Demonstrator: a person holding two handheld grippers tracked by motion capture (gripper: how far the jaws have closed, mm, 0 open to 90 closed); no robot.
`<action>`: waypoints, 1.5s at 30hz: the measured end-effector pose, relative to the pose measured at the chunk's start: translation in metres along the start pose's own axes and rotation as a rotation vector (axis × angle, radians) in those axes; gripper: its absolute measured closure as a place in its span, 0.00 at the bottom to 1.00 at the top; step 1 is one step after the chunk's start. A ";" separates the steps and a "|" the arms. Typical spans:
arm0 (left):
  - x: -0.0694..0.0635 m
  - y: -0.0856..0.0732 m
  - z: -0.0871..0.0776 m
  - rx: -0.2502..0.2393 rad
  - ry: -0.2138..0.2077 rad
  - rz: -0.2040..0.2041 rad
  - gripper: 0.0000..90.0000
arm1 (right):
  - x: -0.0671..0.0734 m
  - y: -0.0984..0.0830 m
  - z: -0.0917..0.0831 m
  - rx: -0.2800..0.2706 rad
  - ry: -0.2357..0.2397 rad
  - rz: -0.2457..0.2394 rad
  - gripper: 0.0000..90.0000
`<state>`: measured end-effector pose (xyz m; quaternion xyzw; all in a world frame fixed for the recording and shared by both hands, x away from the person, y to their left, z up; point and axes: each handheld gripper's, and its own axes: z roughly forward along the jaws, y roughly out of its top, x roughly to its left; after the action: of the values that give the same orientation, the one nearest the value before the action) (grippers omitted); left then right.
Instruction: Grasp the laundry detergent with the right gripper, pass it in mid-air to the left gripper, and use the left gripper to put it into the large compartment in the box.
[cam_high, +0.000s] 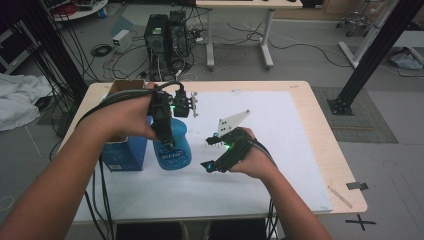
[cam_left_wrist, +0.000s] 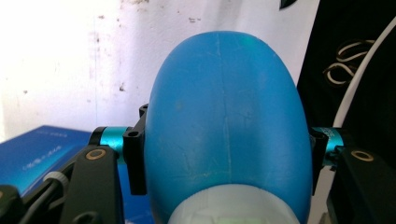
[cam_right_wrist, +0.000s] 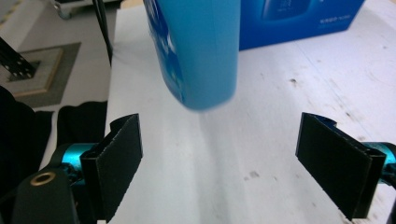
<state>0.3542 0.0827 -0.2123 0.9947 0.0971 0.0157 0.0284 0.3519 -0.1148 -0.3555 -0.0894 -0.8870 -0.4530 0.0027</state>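
1. At the left of the desk (cam_high: 300, 145) stands a dark blue box (cam_high: 122, 152) with pale print on its side; behind it is a brown cardboard carton (cam_high: 125, 86); what either one contains I cannot tell.
2. Just beside the blue box, a blue plastic bottle (cam_high: 172, 145) hangs in the left gripper (cam_high: 167, 132), lifted off the white sheet (cam_high: 260, 115); whether it has liquid in it I cannot tell.
3. In the left gripper view the jaws press on both sides of the bottle (cam_left_wrist: 229, 121); its body is smooth, rounded, opaque mid-blue, with a faint seam down the middle and a whitish part at the bottom edge of that view.
4. To the right, the right gripper (cam_high: 212, 152) is held low over the sheet, near the bottle and apart from it; its jaws stand wide with nothing between them.
5. From the right gripper view the bottle (cam_right_wrist: 201, 51) hangs above the sheet, the blue box (cam_right_wrist: 299, 21) behind it.
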 end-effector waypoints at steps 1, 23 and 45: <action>0.001 -0.001 -0.003 -0.006 -0.001 -0.005 0.43 | -0.001 0.000 -0.002 0.007 -0.003 0.003 0.15; 0.043 -0.050 -0.087 -0.065 0.011 -0.274 0.43 | -0.017 0.000 -0.040 0.135 -0.075 0.036 0.13; 0.083 -0.117 -0.098 -0.019 0.067 -0.511 0.43 | -0.021 0.001 -0.029 0.170 -0.080 0.050 0.14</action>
<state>0.4097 0.2189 -0.1190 0.9365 0.3462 0.0420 0.0374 0.3704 -0.1406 -0.3394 -0.1290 -0.9191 -0.3720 -0.0136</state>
